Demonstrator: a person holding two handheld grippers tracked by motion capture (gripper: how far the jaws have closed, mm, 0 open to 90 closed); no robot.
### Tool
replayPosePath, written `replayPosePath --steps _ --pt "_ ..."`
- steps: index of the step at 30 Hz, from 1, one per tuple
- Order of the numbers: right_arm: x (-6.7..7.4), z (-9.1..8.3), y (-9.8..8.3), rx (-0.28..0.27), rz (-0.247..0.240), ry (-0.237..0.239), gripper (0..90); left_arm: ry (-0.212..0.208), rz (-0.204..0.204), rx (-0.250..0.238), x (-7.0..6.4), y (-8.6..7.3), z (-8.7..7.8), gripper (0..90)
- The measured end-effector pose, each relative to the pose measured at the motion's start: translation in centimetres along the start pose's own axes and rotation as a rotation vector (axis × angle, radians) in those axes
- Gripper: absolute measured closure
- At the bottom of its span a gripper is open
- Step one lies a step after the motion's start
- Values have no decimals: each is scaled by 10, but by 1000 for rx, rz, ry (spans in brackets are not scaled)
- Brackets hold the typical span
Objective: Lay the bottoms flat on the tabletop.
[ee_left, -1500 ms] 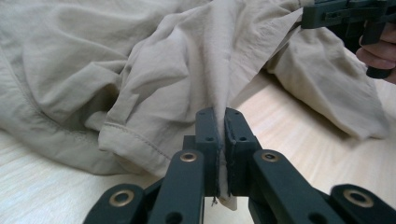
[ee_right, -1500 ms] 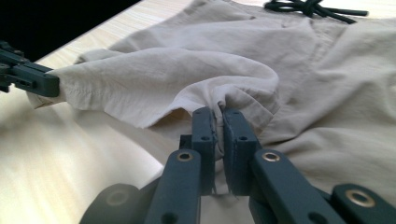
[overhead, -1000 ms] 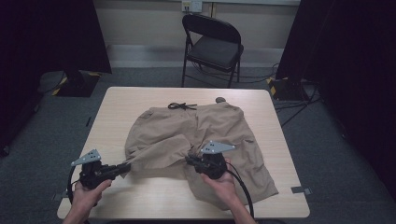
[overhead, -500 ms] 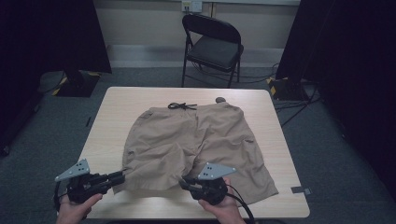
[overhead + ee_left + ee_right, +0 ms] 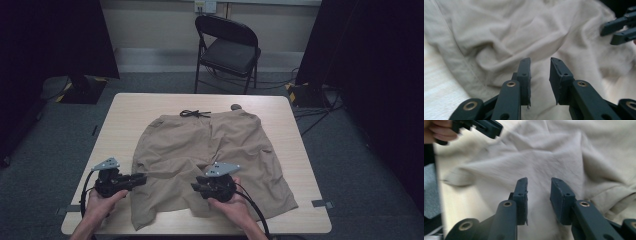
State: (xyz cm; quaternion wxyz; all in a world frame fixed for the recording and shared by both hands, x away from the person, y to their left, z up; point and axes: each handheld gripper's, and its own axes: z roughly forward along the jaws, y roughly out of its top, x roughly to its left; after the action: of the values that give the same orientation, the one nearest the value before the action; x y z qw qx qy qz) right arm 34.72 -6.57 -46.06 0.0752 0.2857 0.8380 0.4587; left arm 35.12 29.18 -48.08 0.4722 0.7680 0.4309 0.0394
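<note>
Khaki shorts (image 5: 210, 145) lie flat on the wooden table (image 5: 125, 115), waistband and dark drawstring (image 5: 195, 113) at the far side. My left gripper (image 5: 141, 178) lies at the left edge of the near left leg. My right gripper (image 5: 194, 186) rests over the crotch area between the legs. In the left gripper view the jaws (image 5: 540, 67) stand apart above wrinkled cloth (image 5: 499, 32), with nothing pinched. The right gripper view shows the same: jaws (image 5: 539, 187) apart over the fabric (image 5: 564, 152). Both sets of jaws have just been opening.
A black folding chair (image 5: 230, 52) stands beyond the table's far edge. Cables run over the grey carpet at the right. A small dark object (image 5: 236, 106) sits by the waistband. Bare tabletop lies left and right of the shorts.
Both grippers dipped toward the front edge and came back. The left leg of the shorts now reaches farther toward the front edge. Both jaws, shut before, now stand apart off the cloth.
</note>
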Motion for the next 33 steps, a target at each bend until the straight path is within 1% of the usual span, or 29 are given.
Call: replayPosePath --steps 3,4,5,6,7,10,12,14,15,16,17,18,19,20,21,22,23,24,26,27,28,29,31,33 --pt "-5 17 -6 51 19 0 695 30 -8 40 6 -7 8 699" --pt "-4 21 -8 64 16 3 696 33 -16 49 7 -10 9 693" --pt "-2 24 -10 76 11 9 700 39 -13 58 8 -12 9 689" --pt "0 27 -11 90 12 16 703 46 -11 62 9 -13 9 685" --pt "2 29 -13 98 9 22 710 43 -21 55 10 -14 8 682" --pt "11 34 -20 129 -3 35 714 50 -22 49 11 -14 7 669" --pt "17 34 -22 128 0 52 713 64 -23 43 13 -14 6 666" --pt "23 33 -23 134 -14 62 712 78 -26 39 15 -15 4 665" --pt "26 32 -24 131 -15 75 713 89 -19 39 16 -15 3 664" --pt "26 32 -24 131 -15 75 713 89 -19 39 16 -15 3 661" --pt "36 31 -29 126 -19 108 714 111 -4 45 19 -16 -2 650" --pt "40 31 -30 125 -20 120 714 118 0 40 20 -17 -4 650" --pt "45 31 -31 124 -24 133 716 117 -8 35 22 -19 -6 650" --pt "45 31 -31 124 -24 133 716 117 -8 35 22 -19 -6 650" --pt "56 31 -33 128 -38 158 720 132 -12 29 26 -21 -11 650" --pt "62 32 -34 126 -30 185 720 142 -9 27 28 -21 -14 650" --pt "68 33 -35 124 -28 201 720 146 -20 21 29 -23 -15 647" --pt "74 35 -36 121 -36 212 720 148 -29 13 31 -24 -17 647" --pt "84 38 -36 122 -40 237 719 151 -29 7 33 -24 -18 648" --pt "87 39 -36 122 -44 238 715 150 -31 6 34 -25 -19 648" --pt "87 39 -36 122 -44 238 715 150 -31 6 34 -25 -19 651" --pt "91 39 -36 127 -46 249 699 160 -22 6 35 -25 -20 652" --pt "89 35 -35 115 -46 248 646 166 -16 3 35 -26 -22 651" --pt "81 26 -31 82 -12 240 636 165 -19 3 35 -27 -23 646"
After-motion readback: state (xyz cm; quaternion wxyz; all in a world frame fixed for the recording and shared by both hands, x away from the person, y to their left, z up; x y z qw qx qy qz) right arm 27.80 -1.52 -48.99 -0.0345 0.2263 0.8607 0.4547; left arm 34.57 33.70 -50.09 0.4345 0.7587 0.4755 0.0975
